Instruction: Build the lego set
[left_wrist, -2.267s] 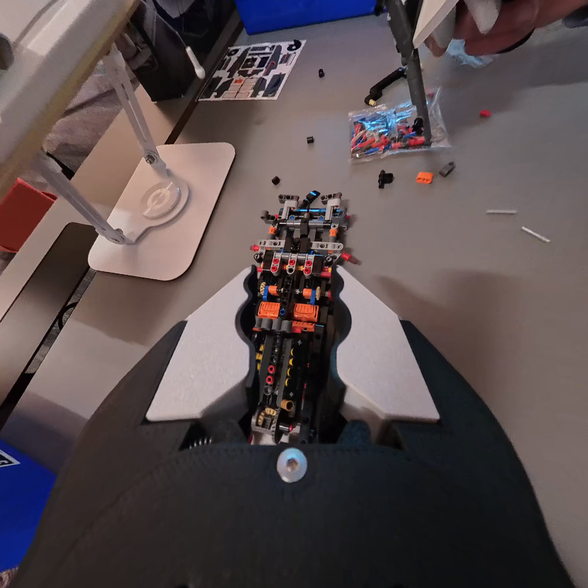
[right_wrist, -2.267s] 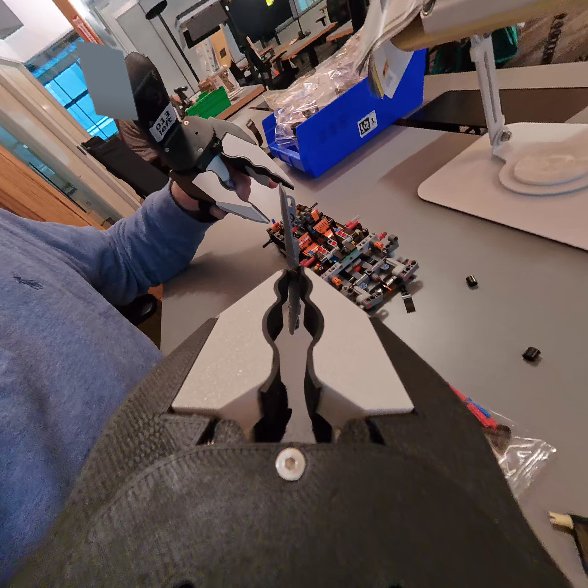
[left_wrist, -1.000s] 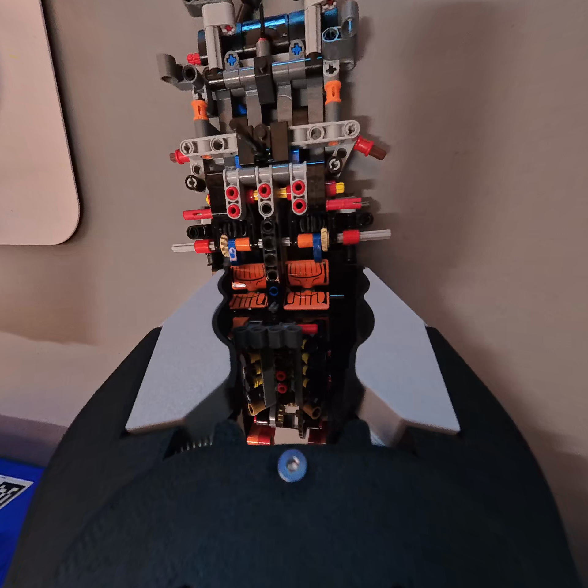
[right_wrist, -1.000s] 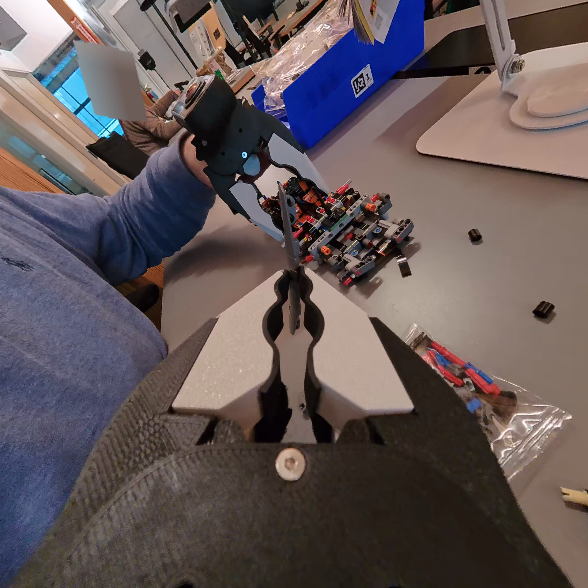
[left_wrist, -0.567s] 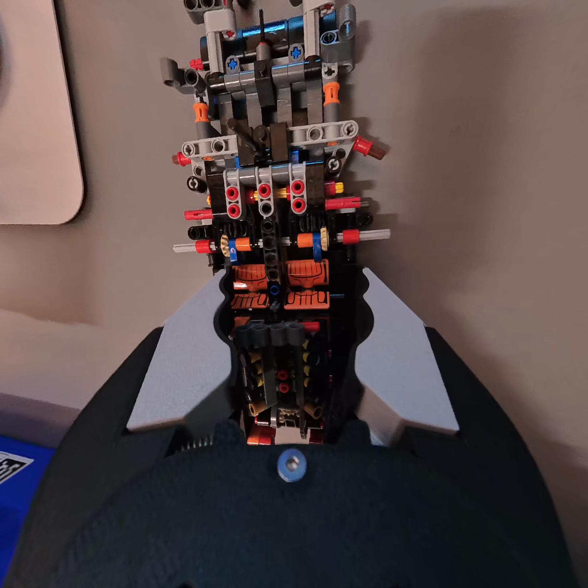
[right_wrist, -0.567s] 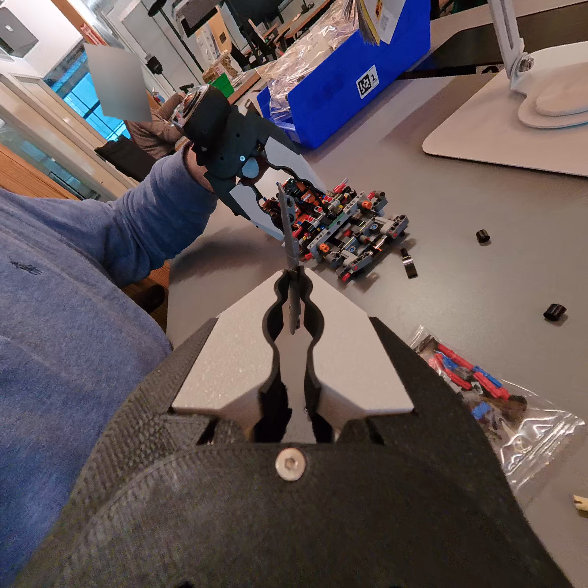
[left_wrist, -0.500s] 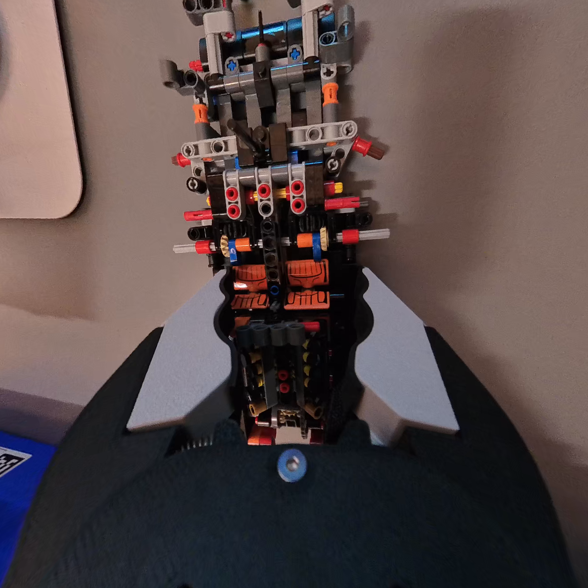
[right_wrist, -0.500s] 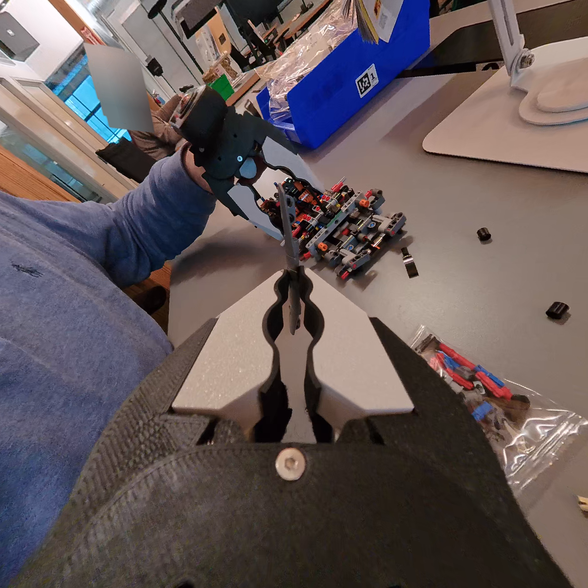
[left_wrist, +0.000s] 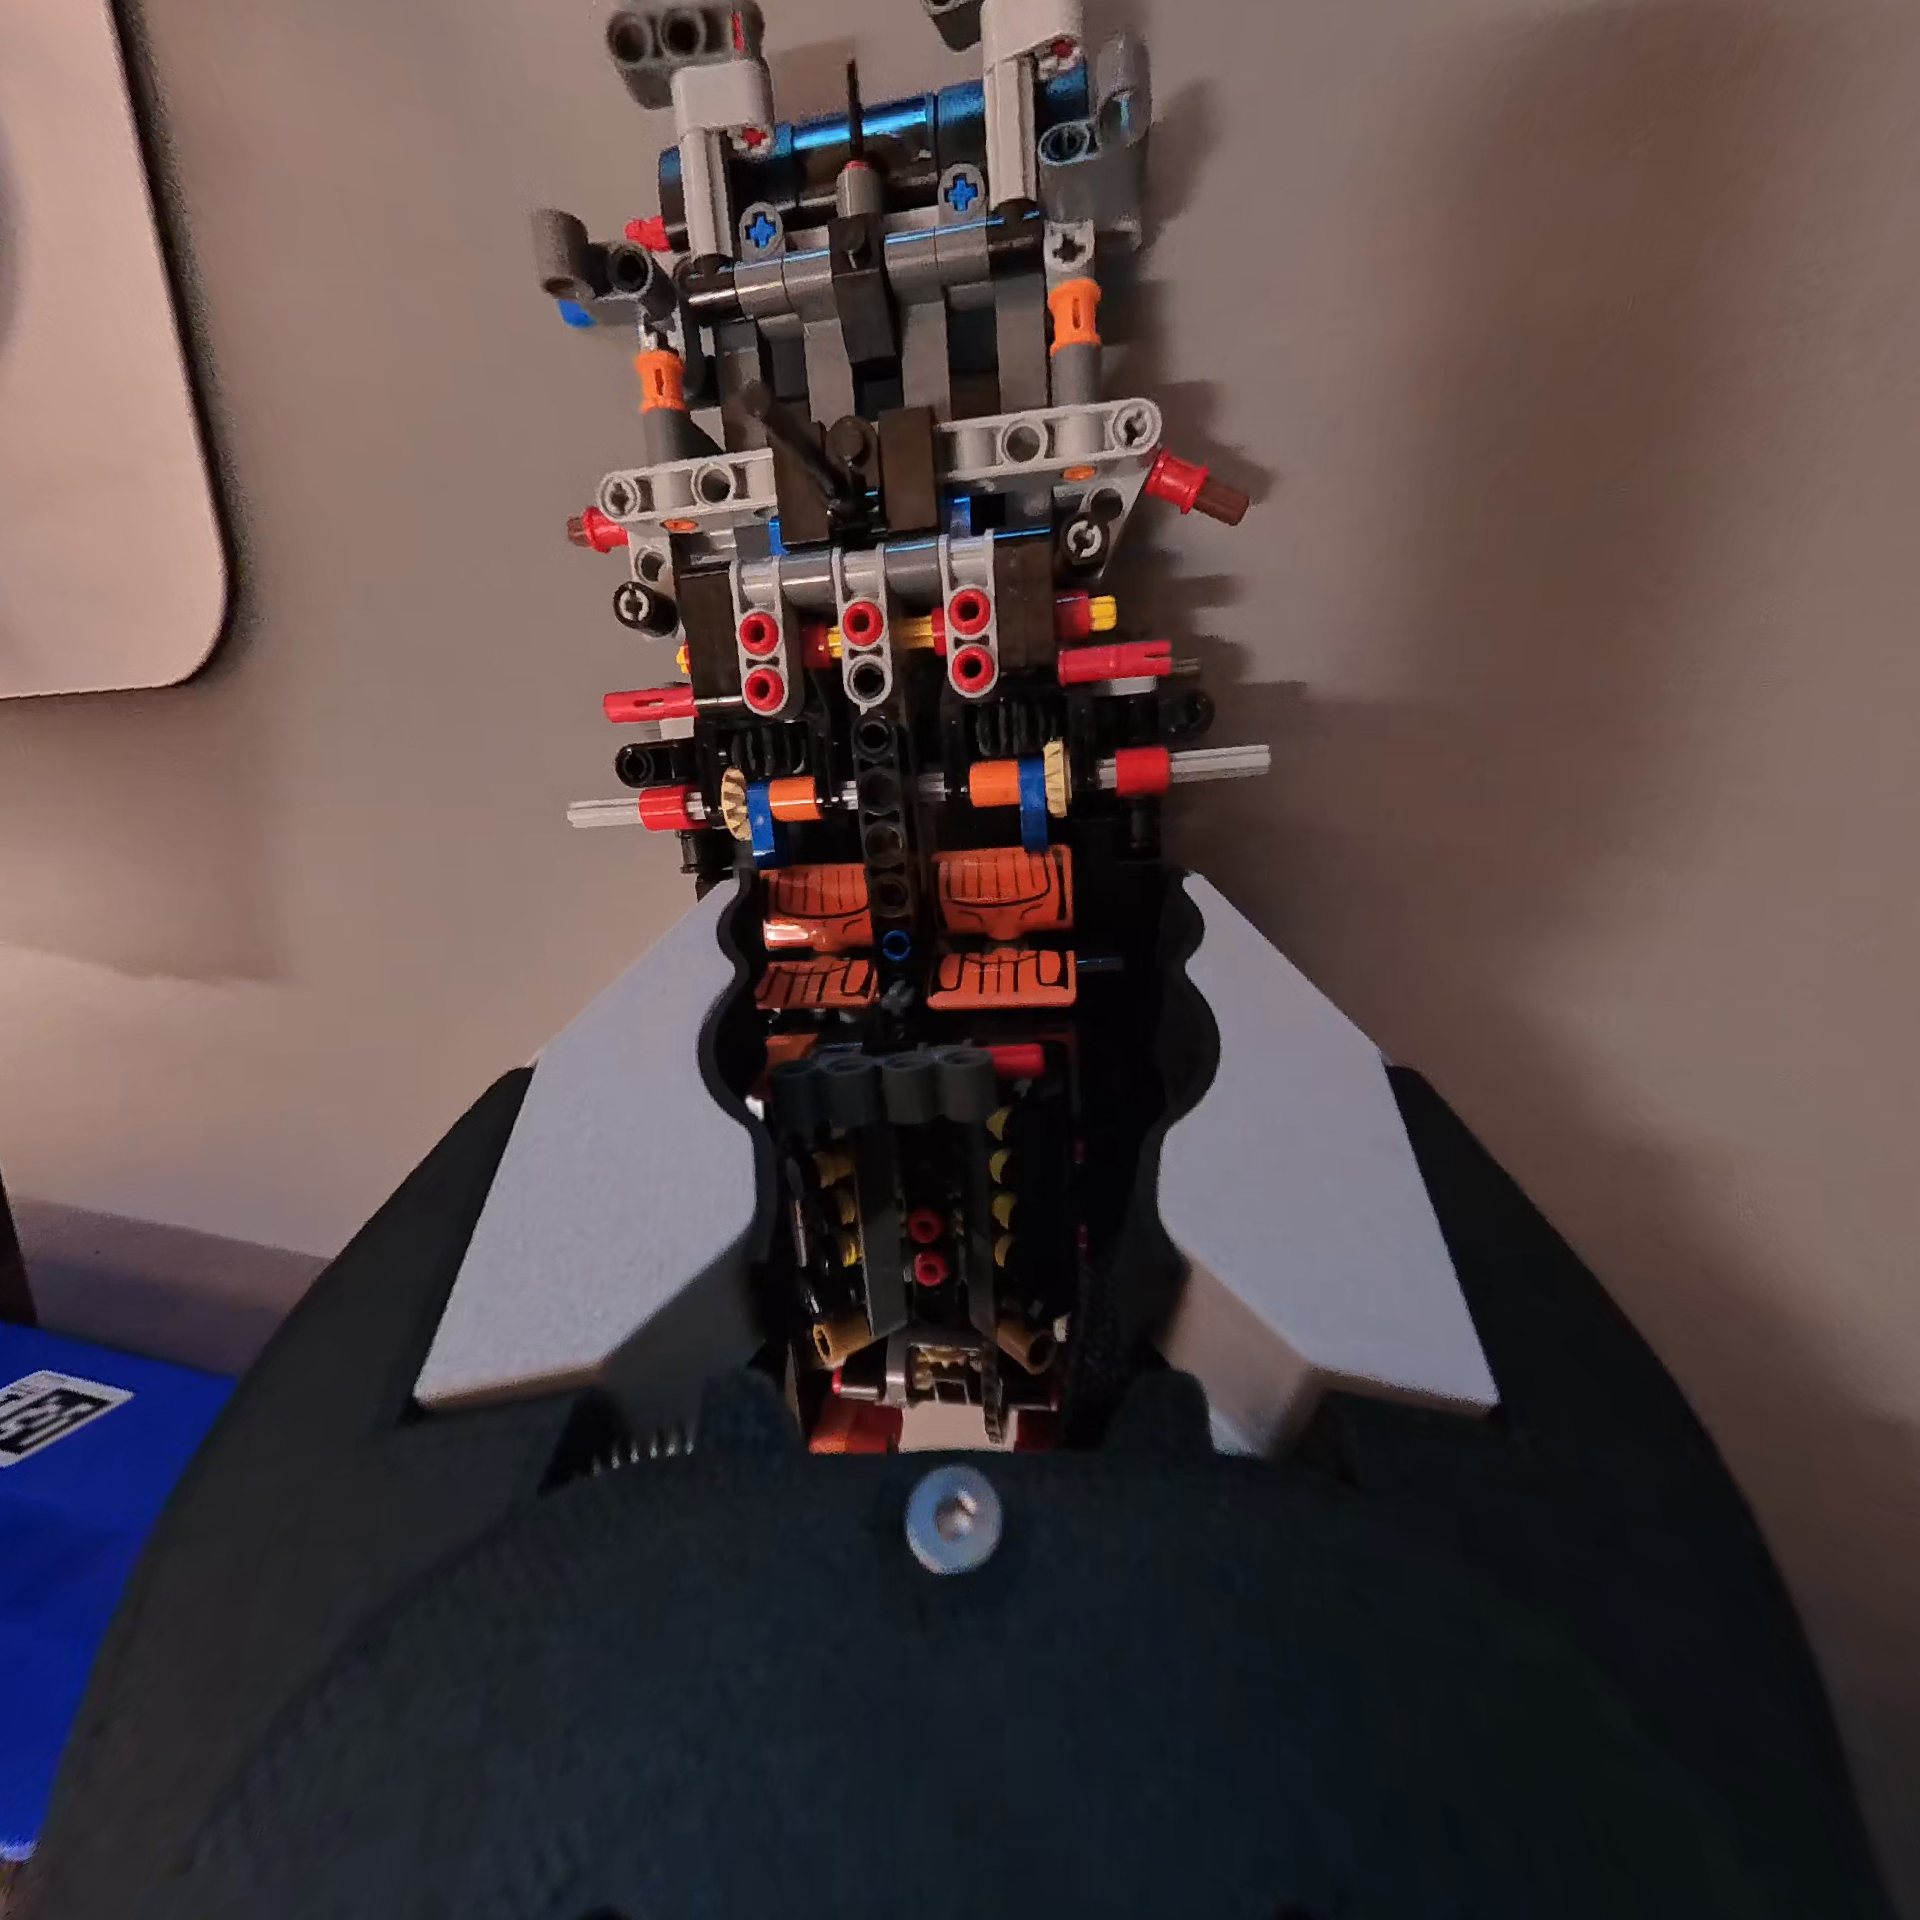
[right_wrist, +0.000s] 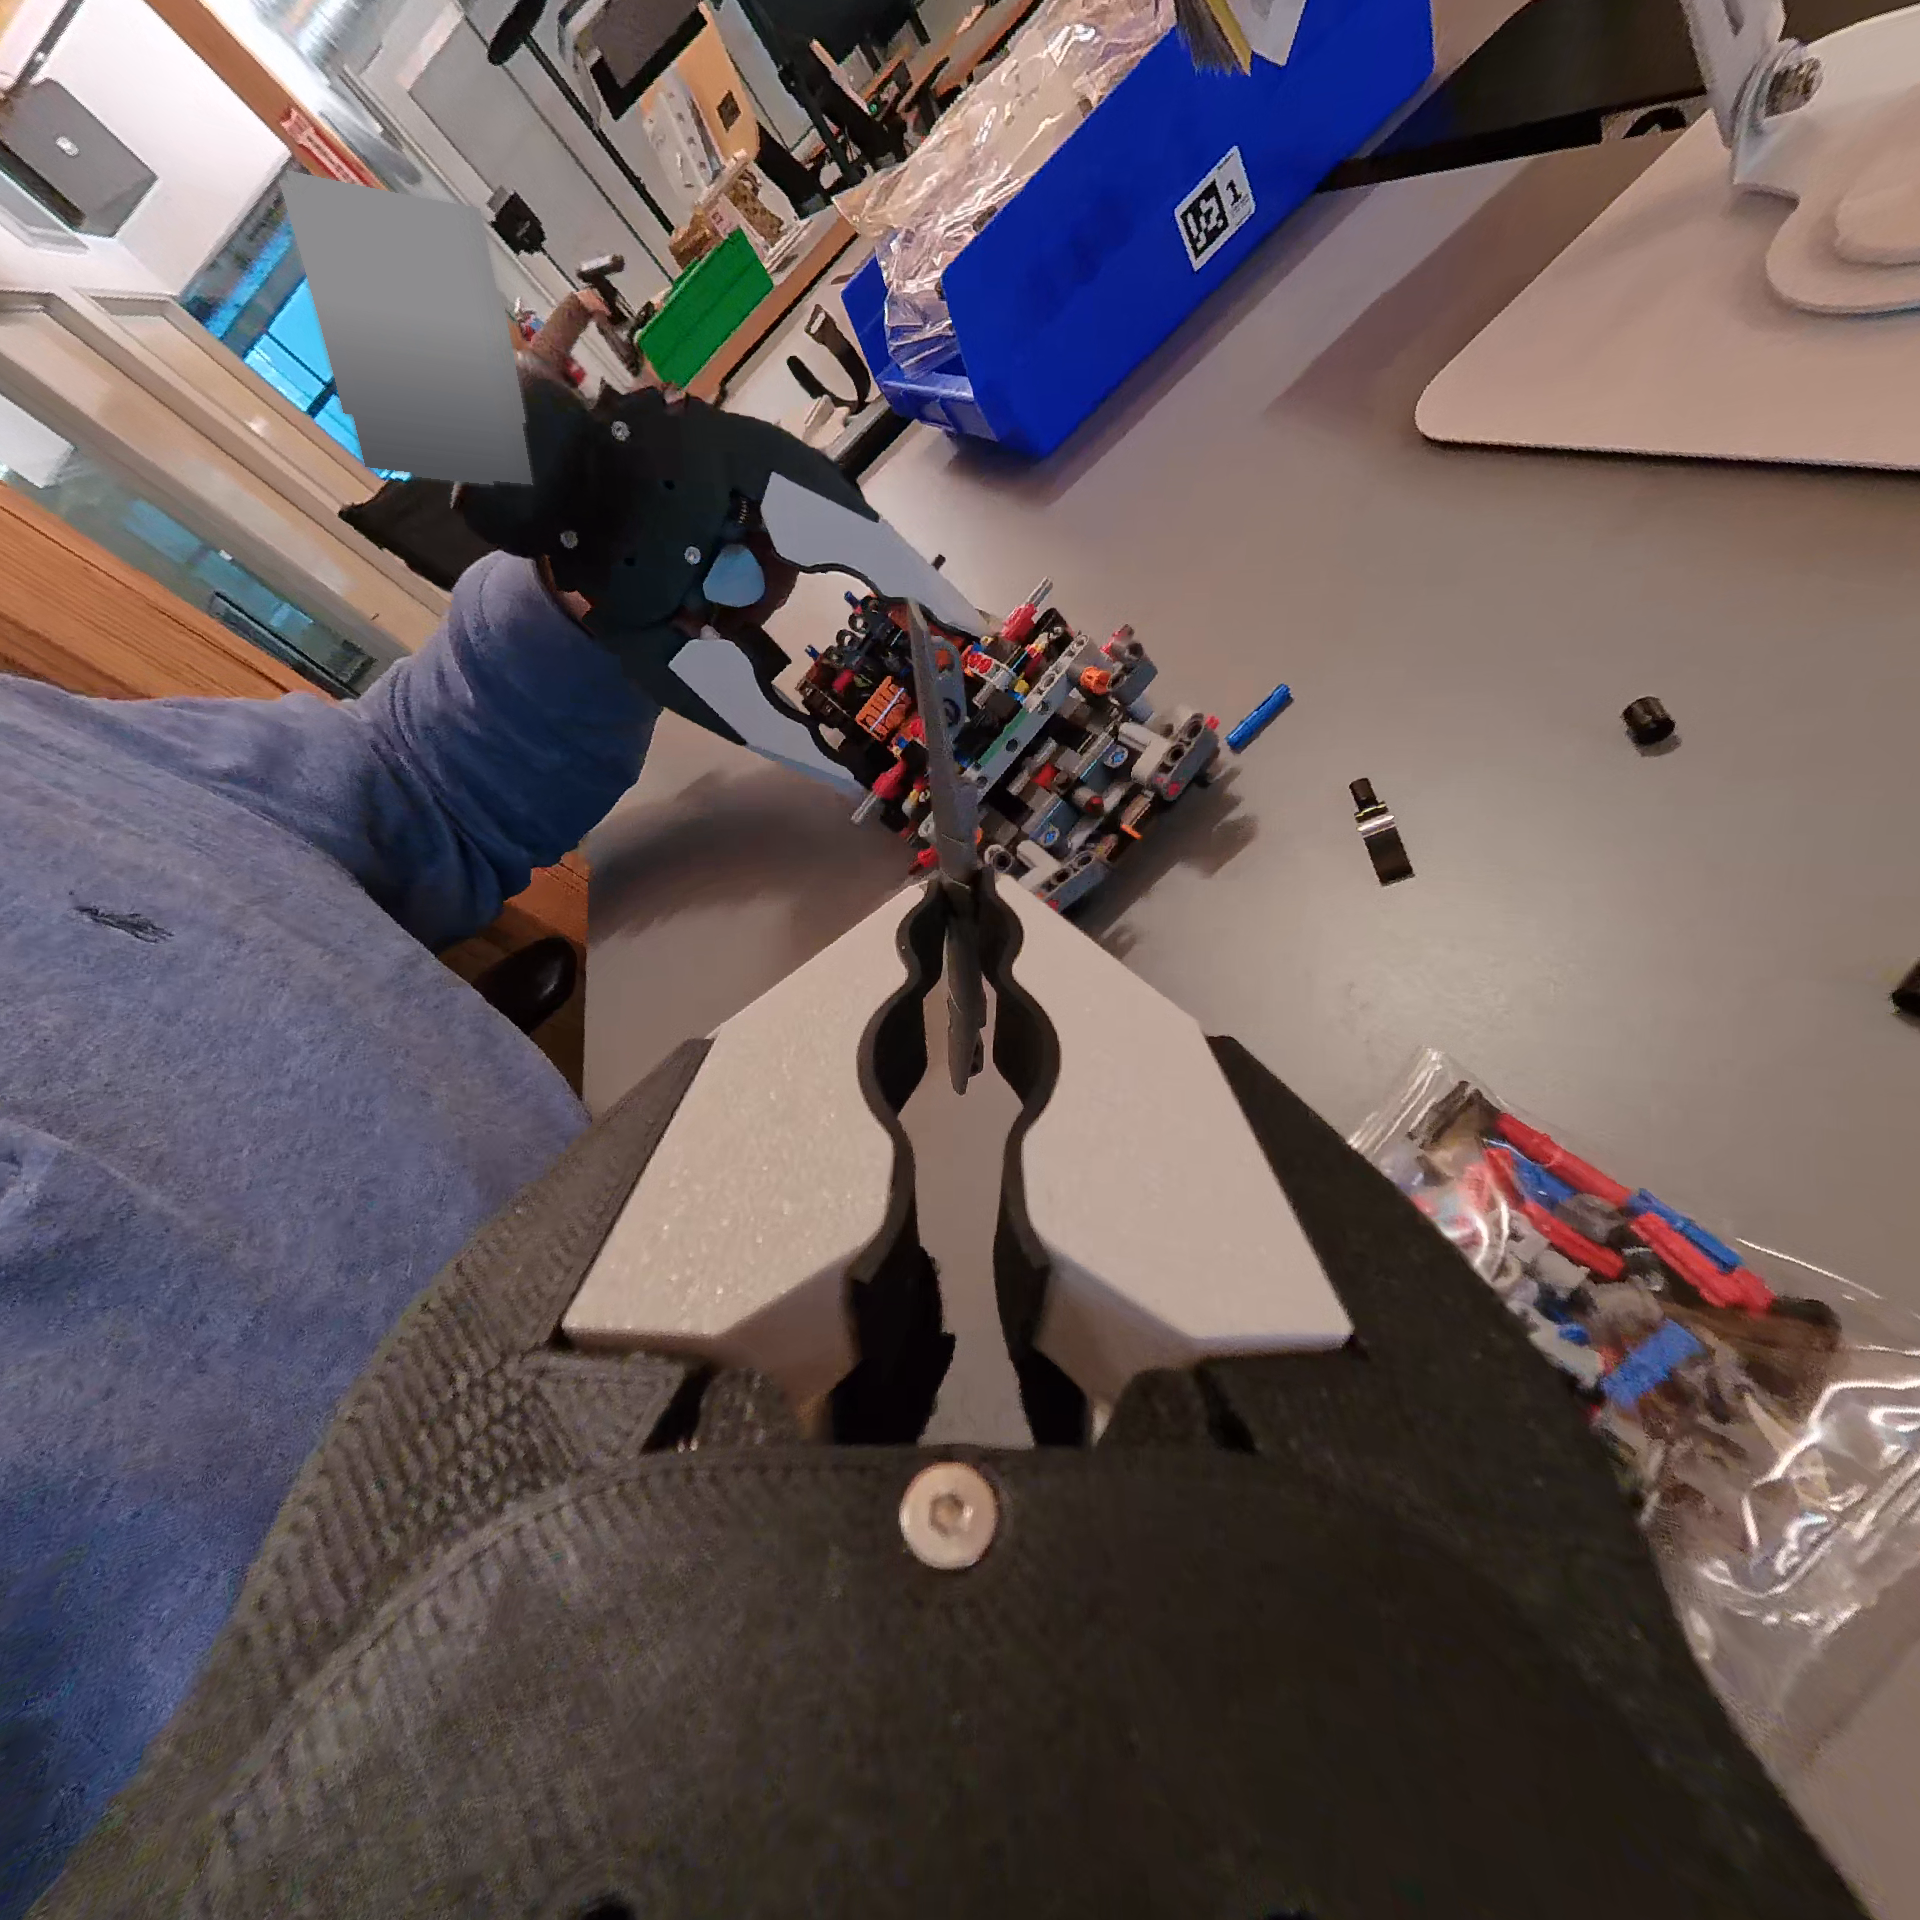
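Left gripper (left_wrist: 956, 914): clamped around the lego chassis (left_wrist: 894, 582).
Right gripper (right_wrist: 961, 894): pinching a thin grey beam (right_wrist: 951, 790) upright.

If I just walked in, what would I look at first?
Probably the colourful lego car frame lying on the grey table, with the left gripper closed around its near end. Next, the right gripper pinching a thin grey lego piece that points toward the frame. A clear bag of red and blue pins lies to the right.
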